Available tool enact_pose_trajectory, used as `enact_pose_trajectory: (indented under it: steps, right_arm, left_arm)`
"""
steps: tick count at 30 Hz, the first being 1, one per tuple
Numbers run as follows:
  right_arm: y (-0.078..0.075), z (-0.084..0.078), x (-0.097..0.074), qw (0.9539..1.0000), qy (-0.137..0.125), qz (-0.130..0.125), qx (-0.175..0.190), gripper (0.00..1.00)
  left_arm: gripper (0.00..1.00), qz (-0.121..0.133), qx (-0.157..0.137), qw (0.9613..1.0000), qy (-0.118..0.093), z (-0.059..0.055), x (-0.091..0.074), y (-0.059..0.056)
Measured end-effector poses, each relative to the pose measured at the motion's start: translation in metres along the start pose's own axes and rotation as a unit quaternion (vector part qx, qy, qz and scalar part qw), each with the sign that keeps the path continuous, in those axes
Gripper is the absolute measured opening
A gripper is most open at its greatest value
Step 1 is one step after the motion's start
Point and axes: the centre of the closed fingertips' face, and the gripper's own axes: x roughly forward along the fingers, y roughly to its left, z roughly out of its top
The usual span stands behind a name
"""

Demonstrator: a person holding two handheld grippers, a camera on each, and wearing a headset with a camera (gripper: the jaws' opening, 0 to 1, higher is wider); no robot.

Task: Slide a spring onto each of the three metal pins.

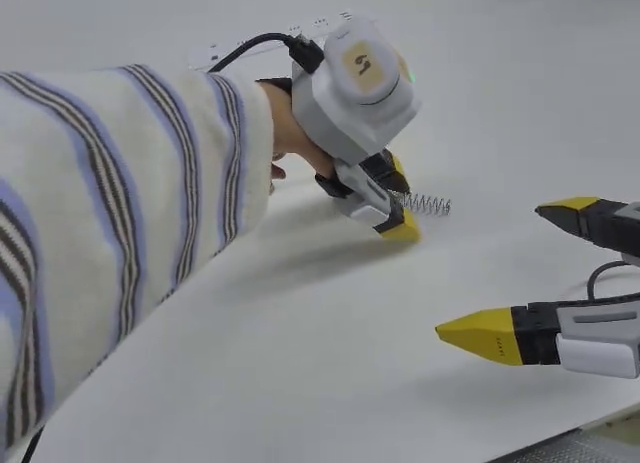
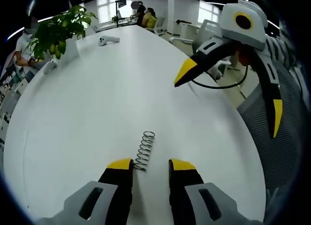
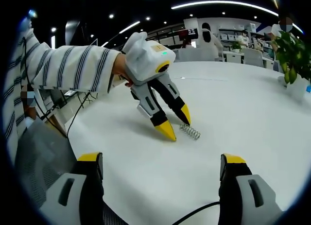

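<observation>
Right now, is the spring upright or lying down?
Lying down: the spring rests lengthwise on the white table, one end at the tips of the open left claw.

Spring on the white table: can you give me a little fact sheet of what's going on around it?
Spring: lying flat on the table
Left hand-held gripper: open, jaw tips down at the spring's near end, not closed on it
Right hand-held gripper: open, off to one side of the spring, holding nothing
</observation>
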Motion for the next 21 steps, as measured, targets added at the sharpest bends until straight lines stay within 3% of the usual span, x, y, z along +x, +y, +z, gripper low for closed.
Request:
enact_pose_trajectory:
  steps: [7,13,14,15,16,18,21]
  right_arm:
    - [-0.0029,0.0016,-0.0032,1.0,-0.003,-0.005,-0.001,0.98]
    - [-0.004,0.0016,-0.0045,1.0,-0.004,-0.007,-0.001,0.98]
    - [-0.0038,0.0016,-0.0046,1.0,-0.004,-0.008,-0.001,0.98]
    - [-0.0035,0.0017,-0.0047,1.0,-0.004,-0.007,-0.001,0.98]
    - [-0.0034,0.0018,-0.0047,1.0,-0.004,-0.007,-0.001,0.98]
    - [-0.0032,0.0017,-0.0049,1.0,-0.004,-0.008,-0.002,0.98]
    - [-0.0021,0.0027,-0.0052,1.0,-0.004,-0.007,-0.004,0.98]
  left_arm:
    - [0.03,0.013,-0.001,0.9999,0.009,-0.0009,-0.0006,0.0056]
    - [0.03,0.018,-0.009,0.9997,0.015,-0.0004,-0.0011,0.0051]
    - [0.03,0.019,-0.025,0.9994,0.017,-0.0011,-0.0011,0.0053]
    - [0.03,0.02,-0.062,0.9976,0.024,-0.0025,-0.0021,0.003]
    - [0.02,0.021,-0.069,0.997,0.025,-0.0022,-0.0023,0.0021]
    - [0.02,0.025,-0.053,0.998,0.024,-0.0007,-0.0019,0.002]
    - [0.02,0.031,-0.065,0.9971,0.023,0.0002,-0.0021,-0.0003]
